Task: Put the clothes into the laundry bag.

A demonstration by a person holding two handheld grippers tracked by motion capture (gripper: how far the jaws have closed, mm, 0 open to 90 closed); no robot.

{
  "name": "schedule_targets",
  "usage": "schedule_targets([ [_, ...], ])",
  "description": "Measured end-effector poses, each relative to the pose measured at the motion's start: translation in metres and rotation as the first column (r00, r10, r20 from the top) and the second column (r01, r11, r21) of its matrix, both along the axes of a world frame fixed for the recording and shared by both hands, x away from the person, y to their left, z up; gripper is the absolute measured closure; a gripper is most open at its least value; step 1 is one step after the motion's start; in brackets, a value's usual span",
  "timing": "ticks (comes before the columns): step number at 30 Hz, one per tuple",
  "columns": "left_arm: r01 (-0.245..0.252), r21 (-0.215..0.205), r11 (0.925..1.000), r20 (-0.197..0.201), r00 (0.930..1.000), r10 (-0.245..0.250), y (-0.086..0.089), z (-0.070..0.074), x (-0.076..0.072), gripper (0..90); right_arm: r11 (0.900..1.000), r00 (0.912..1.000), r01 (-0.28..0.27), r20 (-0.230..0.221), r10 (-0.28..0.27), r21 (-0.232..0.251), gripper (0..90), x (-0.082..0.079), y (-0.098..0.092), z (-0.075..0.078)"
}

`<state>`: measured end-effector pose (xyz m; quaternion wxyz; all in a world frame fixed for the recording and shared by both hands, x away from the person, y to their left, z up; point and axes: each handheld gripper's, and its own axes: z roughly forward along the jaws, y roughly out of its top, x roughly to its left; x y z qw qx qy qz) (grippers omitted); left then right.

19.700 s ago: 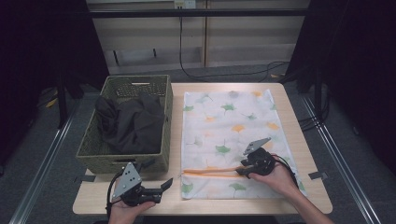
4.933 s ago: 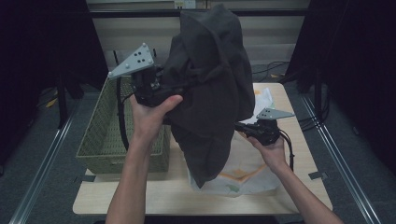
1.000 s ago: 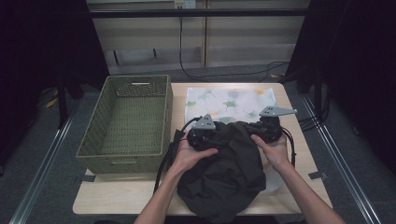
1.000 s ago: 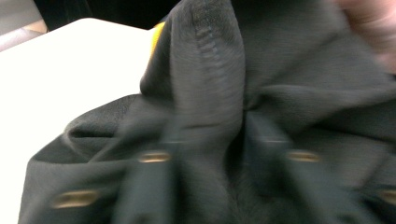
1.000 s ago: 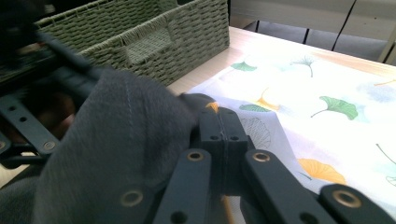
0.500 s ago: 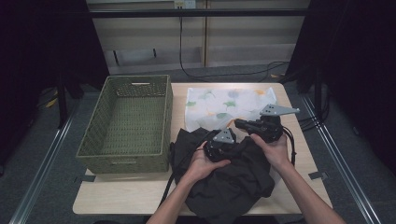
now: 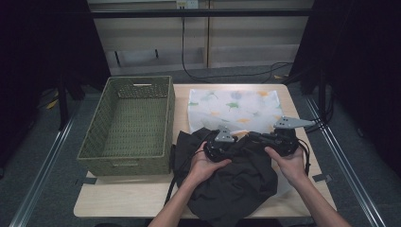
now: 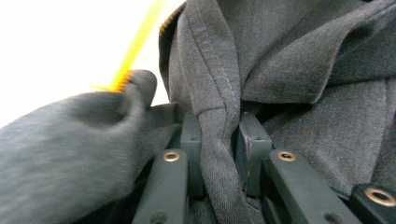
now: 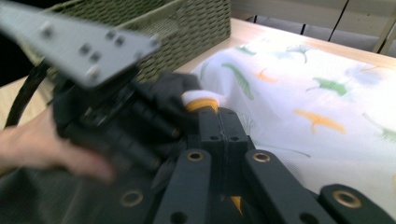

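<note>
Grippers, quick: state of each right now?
Left gripper: closed on a seamed fold of the dark garment.
Right gripper: shut, jaws pressed together; whether it pinches cloth cannot be told.

An empty green woven basket [image 7: 126,124] sits at centre left of the high view on a wooden table [image 7: 118,201], dark floor around it.

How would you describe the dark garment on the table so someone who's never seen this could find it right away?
Start at the wooden table and pass the empty green wicker basket on its left side. At the near edge lies a crumpled charcoal garment, partly over a white leaf-printed cloth. It is the only dark, bunched thing there, with both grippers at its top edge.
</note>
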<state>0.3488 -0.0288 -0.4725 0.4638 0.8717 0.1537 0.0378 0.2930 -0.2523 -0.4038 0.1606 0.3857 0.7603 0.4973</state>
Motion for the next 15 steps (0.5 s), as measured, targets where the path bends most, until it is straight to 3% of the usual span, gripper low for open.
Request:
schedule_targets([
  [5, 0.014, -0.051, 0.9986, -0.003, 0.9999, -0.015, 0.006, 0.005, -0.002, 65.5, 0.999, 0.9997, -0.021, -0.010, 0.021, -0.029, 90.0, -0.014, 0.002, -0.005],
  [7, 0.006, -0.049, 0.9988, 0.017, 0.9999, -0.005, 0.015, 0.015, -0.007, 53.1, 1.000, 0.9996, -0.018, -0.023, 0.017, -0.025, 90.0, -0.014, -0.001, -0.013],
  [10, 0.001, -0.139, 0.9903, 0.035, 0.9994, 0.004, 0.038, 0.032, -0.012, 47.7, 1.000, 0.9996, -0.010, -0.028, 0.010, -0.009, 90.0, -0.011, -0.005, -0.016],
  [12, -0.025, -0.142, 0.9896, 0.062, 0.9975, 0.034, 0.051, 0.041, -0.012, 42.6, 1.000, 0.9996, -0.002, -0.027, 0.002, -0.009, 90.0, -0.010, -0.006, -0.016],
  [13, -0.043, -0.122, 0.9916, 0.069, 0.9963, 0.052, 0.056, 0.043, -0.009, 38.0, 1.000, 0.9997, -0.001, -0.025, 0.001, -0.009, 90.0, -0.009, -0.007, -0.016],
  [15, -0.095, -0.099, 0.9906, 0.052, 0.9936, 0.101, 0.063, 0.041, -0.001, 29.2, 1.000, 0.9997, 0.001, -0.024, -0.002, -0.010, 90.0, -0.009, -0.007, -0.016],
])
